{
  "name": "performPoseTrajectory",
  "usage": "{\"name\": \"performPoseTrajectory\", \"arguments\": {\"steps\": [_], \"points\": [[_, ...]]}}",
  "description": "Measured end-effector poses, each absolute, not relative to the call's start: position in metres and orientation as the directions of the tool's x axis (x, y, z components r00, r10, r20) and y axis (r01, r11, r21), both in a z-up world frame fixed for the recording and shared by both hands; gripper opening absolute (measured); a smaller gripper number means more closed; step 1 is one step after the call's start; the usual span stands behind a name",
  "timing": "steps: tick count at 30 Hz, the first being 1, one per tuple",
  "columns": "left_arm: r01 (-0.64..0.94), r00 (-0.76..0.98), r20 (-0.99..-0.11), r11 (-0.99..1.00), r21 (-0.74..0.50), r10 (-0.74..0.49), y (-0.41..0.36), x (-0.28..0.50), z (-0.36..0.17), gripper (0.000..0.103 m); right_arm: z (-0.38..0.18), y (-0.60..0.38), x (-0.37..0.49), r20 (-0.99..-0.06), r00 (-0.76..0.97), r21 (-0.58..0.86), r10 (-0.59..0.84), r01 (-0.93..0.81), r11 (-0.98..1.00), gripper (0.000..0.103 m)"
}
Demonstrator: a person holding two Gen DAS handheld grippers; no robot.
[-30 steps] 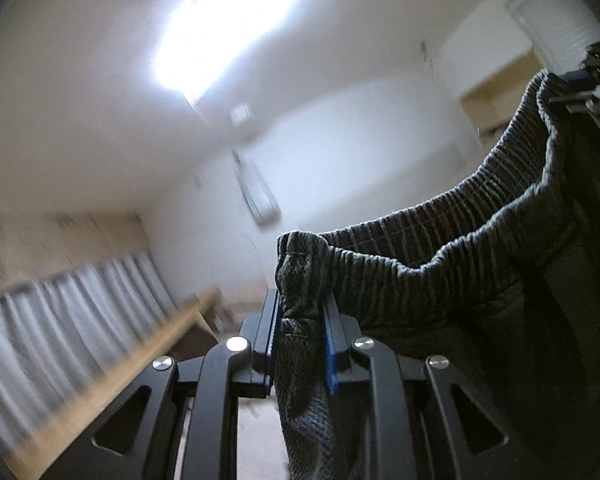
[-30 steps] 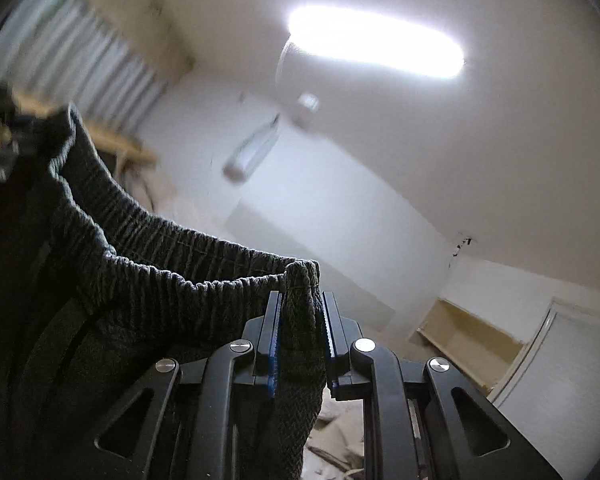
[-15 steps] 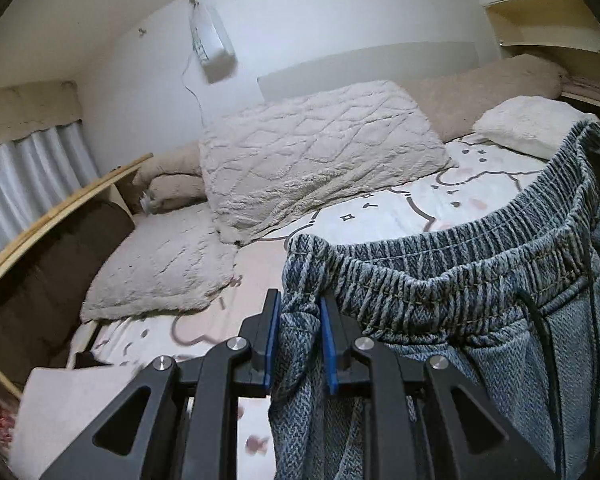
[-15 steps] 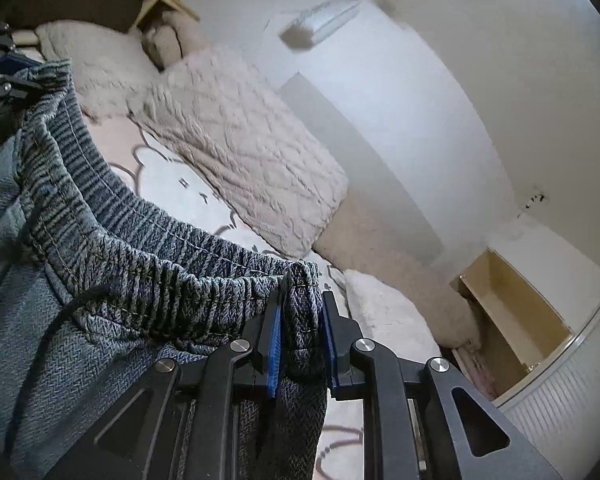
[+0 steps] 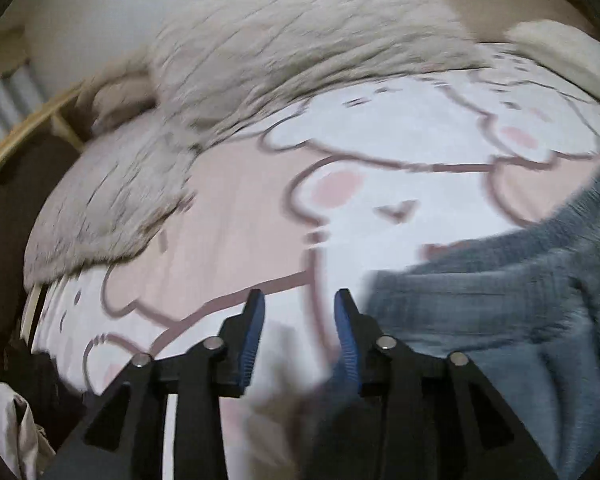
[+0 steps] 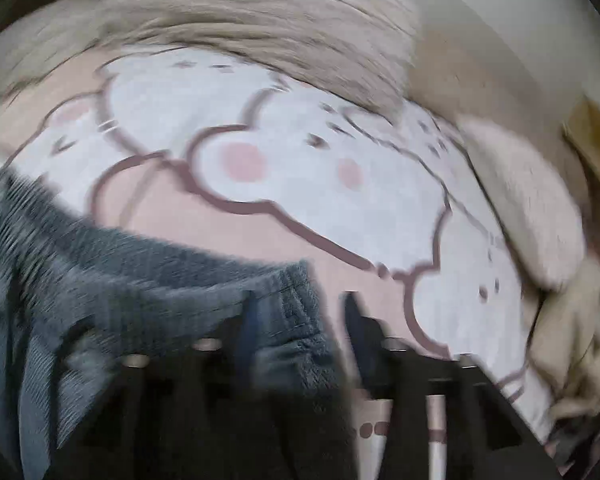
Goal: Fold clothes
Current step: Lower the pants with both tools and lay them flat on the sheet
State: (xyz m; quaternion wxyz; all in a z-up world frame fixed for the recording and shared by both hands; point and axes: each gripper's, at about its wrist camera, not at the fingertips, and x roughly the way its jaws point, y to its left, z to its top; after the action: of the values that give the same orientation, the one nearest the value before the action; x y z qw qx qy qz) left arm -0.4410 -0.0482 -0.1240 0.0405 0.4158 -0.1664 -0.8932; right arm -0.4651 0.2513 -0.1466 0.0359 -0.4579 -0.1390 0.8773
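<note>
Grey-blue knit trousers with a ribbed elastic waistband lie on the bed; they fill the right side of the left wrist view (image 5: 500,312) and the lower left of the right wrist view (image 6: 120,280). My left gripper (image 5: 298,320) is open and empty, with the waistband's end just to the right of its right finger. My right gripper (image 6: 296,320) is open; the waistband's corner lies loose between its fingers. Both views are blurred by motion.
The bed sheet (image 5: 380,152) is white and pink with cartoon bear outlines. A beige quilted blanket (image 5: 300,40) and pillows lie at the head of the bed. A cream fleece blanket (image 6: 540,208) lies at the right. A wooden bed frame (image 5: 16,140) runs along the left.
Both grippers have swung down from the ceiling toward the bed and opened. The trousers' waistband, held up in both before, is let go and lies on the sheet.
</note>
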Motion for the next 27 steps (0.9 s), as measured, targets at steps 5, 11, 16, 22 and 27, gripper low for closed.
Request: {"name": "performPoseTrajectory", "arguments": {"steps": [5,11,16,22,27], "points": [[-0.101,-0.659,-0.74,-0.959,0.265,-0.135,-0.067,-0.416,-0.105,0.036,-0.12,0.297,-0.436,-0.785,-0.613,-0.107,0.09,-0.008,-0.994,0.054],[-0.25,-0.638,-0.765,-0.918,0.307,-0.082,-0.038,-0.372,-0.124,0.043,-0.13,0.25,-0.409,-0.851,-0.49,0.049,-0.187,0.28,-0.959,0.054],[-0.252,-0.604,-0.79,-0.917,0.308,-0.099,-0.047,-0.341,-0.123,0.048,-0.164,0.267,-0.409,-0.895,-0.434,0.015,-0.101,0.197,-0.98,0.054],[-0.228,-0.58,-0.814,-0.954,0.193,-0.026,-0.071,-0.293,-0.094,0.051,-0.115,0.303,-0.326,-0.851,-0.477,0.145,-0.217,0.183,-0.972,0.054],[-0.235,-0.522,-0.852,-0.967,0.093,0.045,-0.094,-0.185,-0.089,0.051,-0.106,0.338,-0.211,-0.863,-0.454,0.157,-0.22,0.171,-0.973,0.054]]}}
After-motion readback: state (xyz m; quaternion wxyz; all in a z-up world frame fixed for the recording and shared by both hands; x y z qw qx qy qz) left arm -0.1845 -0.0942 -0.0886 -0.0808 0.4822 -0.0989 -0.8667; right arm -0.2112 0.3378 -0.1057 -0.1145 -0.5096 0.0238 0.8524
